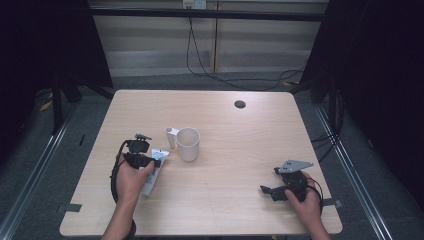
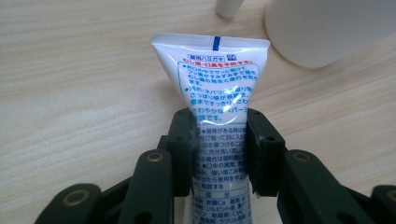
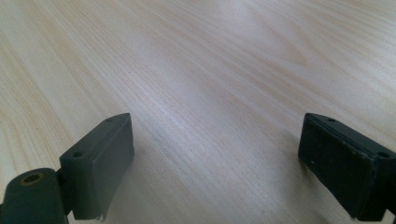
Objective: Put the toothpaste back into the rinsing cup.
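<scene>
A white toothpaste tube (image 2: 215, 84) with blue and red print lies on the wooden table (image 1: 235, 135), crimped end toward the cup. My left gripper (image 2: 219, 149) is shut on the tube's body, both pads pressing its sides. From above, the left gripper (image 1: 141, 159) sits over the tube (image 1: 151, 177) left of a white cup (image 1: 188, 144). A small white cylinder (image 1: 171, 136) stands beside the cup. At the table's front right, my right gripper (image 1: 272, 190) is open; its jaws in the right gripper view (image 3: 215, 163) stand wide over bare wood.
A round cable hole (image 1: 240, 104) lies near the table's far edge. Cables run across the floor behind. The cup's base (image 2: 327, 28) and the cylinder (image 2: 229, 7) stand just beyond the tube's crimped end.
</scene>
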Demonstrator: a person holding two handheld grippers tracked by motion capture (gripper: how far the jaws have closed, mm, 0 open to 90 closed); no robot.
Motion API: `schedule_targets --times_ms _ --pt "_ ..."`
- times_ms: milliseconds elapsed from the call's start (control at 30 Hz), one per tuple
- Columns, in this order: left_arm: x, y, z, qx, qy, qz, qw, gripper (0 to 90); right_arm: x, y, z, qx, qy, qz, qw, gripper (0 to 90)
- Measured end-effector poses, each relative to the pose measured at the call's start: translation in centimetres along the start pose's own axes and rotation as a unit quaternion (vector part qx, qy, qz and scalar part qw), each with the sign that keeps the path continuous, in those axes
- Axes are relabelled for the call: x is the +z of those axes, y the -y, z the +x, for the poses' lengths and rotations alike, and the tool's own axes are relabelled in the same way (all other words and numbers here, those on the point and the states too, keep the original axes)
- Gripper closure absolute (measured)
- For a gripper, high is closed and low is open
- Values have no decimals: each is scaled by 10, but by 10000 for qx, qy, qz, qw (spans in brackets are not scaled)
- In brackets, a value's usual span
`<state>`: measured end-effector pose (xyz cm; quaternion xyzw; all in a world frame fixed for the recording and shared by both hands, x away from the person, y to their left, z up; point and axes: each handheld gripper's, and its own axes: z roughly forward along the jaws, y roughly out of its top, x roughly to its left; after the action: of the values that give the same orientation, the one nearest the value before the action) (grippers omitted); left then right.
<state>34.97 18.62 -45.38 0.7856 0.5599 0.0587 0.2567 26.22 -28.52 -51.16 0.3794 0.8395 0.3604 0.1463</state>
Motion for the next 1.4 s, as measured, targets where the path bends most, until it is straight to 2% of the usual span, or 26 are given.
schedule_targets --times_ms 33,100,133,233,400,500,700,767,833,933,967,1000,1033,1200,1400 --pt "-4 0 1 7 38 -113 9999 666 0 0 0 -3 3 1 10000 101" --pt "-6 1 1 0 67 -183 9998 666 0 0 0 -2 2 0 10000 102" --pt "-9 1 1 -21 85 -332 9994 667 0 0 0 0 -8 -7 10000 102" --pt "-14 1 2 22 117 -425 9990 670 0 0 0 -1 -6 -5 10000 102" --pt "-25 2 2 63 103 -766 9970 683 0 0 0 0 -4 -3 10000 102" --pt "-30 2 2 -7 198 -897 9958 685 0 0 0 1 -7 -5 10000 102" --pt "-36 1 2 -8 261 -1107 9935 685 0 0 0 0 -7 -7 10000 102" --pt "-38 1 1 71 273 -1159 9929 685 0 0 0 1 -7 -7 10000 102" --pt "-41 1 0 47 300 -1300 9911 685 0 0 0 1 -6 -6 10000 102" --pt "-43 0 0 84 313 -1375 9900 685 0 0 0 1 -6 -5 10000 102" --pt "-45 0 -1 47 343 -1484 9883 685 0 0 0 0 -6 -4 10000 102" --pt "-45 0 -1 47 343 -1484 9883 685 0 0 0 0 -6 -4 10000 102" --pt "-48 -1 -1 65 360 -1566 9870 685 0 0 0 1 -6 -5 10000 102" --pt "-52 -2 -3 70 403 -1685 9849 685 0 0 0 1 -5 -5 10000 102" --pt "-59 -4 -5 102 490 -1936 9798 684 0 0 0 -1 -5 -6 10000 102"
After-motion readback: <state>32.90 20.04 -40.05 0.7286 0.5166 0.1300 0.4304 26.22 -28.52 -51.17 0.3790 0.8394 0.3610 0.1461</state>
